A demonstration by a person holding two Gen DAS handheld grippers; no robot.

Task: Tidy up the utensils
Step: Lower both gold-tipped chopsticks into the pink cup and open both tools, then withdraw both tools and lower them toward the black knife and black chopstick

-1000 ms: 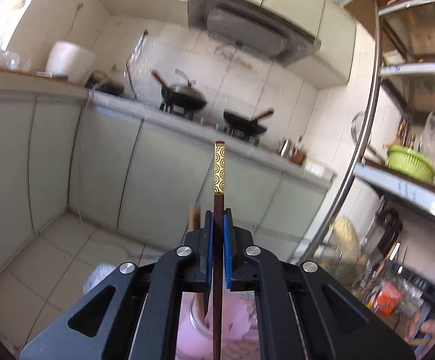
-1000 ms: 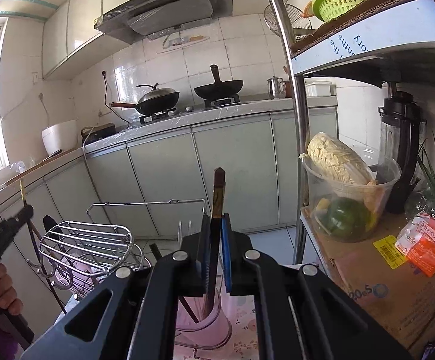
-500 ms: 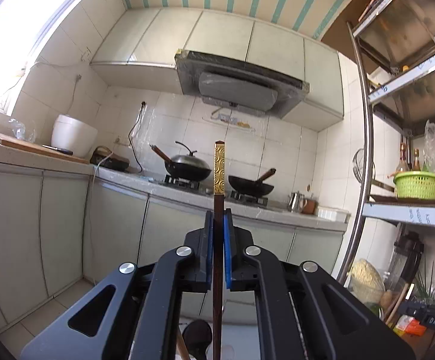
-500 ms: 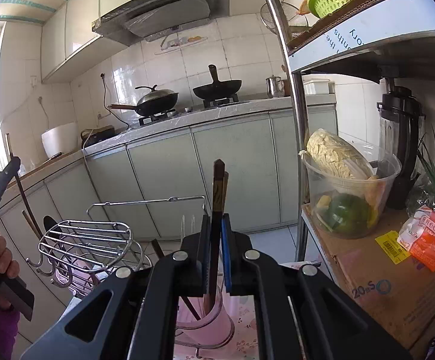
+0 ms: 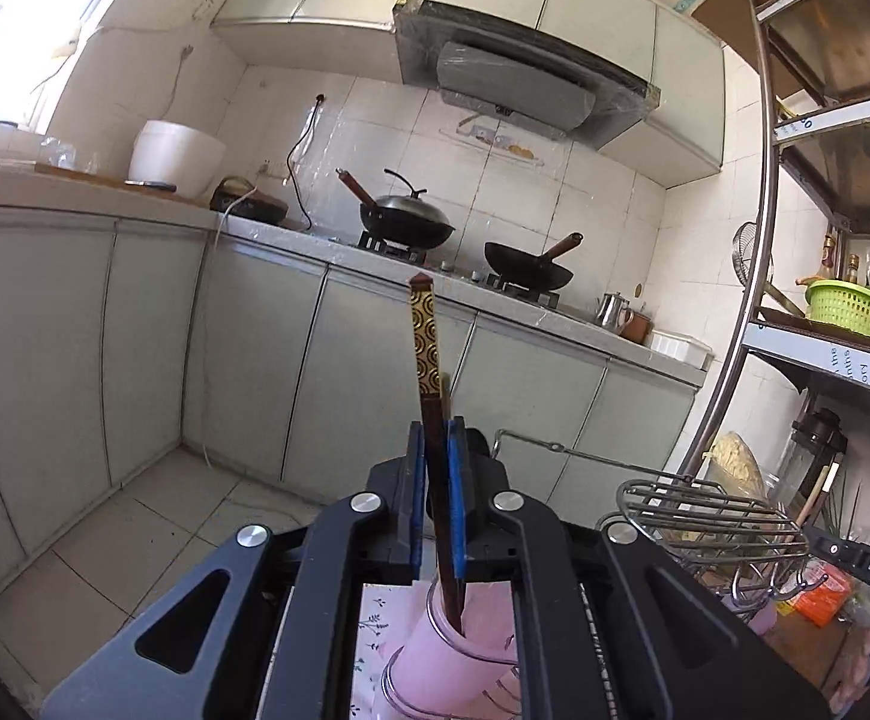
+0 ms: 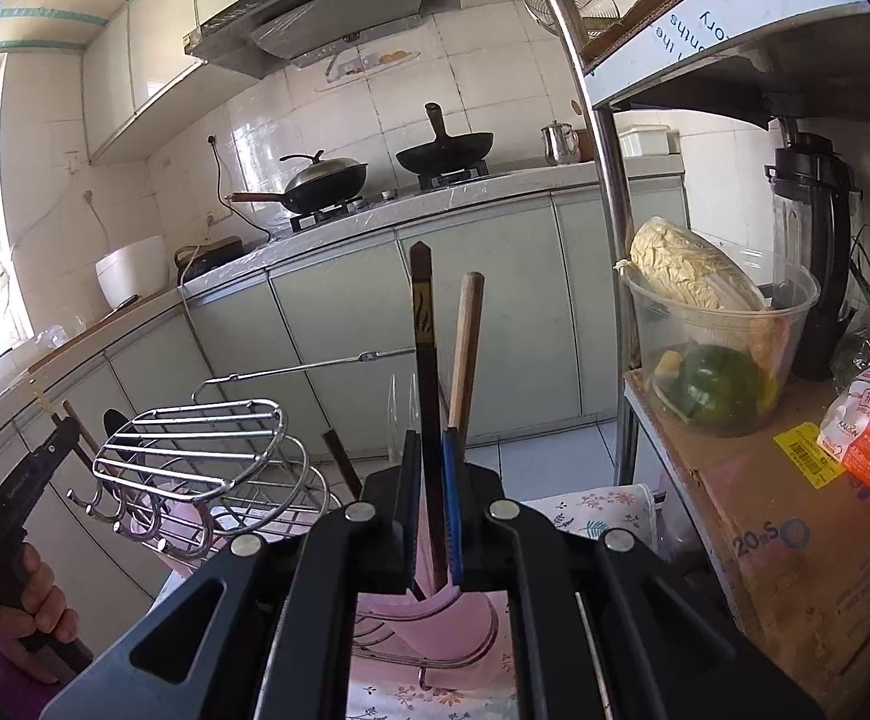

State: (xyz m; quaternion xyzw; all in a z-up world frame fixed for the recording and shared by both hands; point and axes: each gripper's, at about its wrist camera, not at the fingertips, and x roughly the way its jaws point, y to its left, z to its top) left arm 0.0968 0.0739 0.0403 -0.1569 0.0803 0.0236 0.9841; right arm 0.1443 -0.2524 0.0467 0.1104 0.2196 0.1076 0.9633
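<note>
My left gripper [image 5: 435, 480] is shut on a dark chopstick with a gold patterned top [image 5: 424, 336]; its lower end dips into a pink cup [image 5: 435, 660] held in a wire ring. My right gripper [image 6: 429, 480] holds a dark chopstick [image 6: 423, 324] between slightly parted pads; its lower end stands in a pink cup [image 6: 435, 618]. A wooden handle [image 6: 465, 348] stands in the same cup just right of it. The left gripper also shows at the far left of the right wrist view [image 6: 45, 438].
A chrome wire rack [image 6: 195, 450] with hooks stands left of the cup, also in the left wrist view [image 5: 711, 516]. A metal shelf post [image 6: 609, 192], a cardboard box [image 6: 795, 540], a tub of vegetables [image 6: 711, 348] and a blender [image 6: 813, 240] are on the right. Cabinets [image 5: 135, 330] lie behind.
The left gripper has tilted down and come over the pink cup, with its chopstick tip now inside. The right gripper's pads have eased apart a little around its chopstick.
</note>
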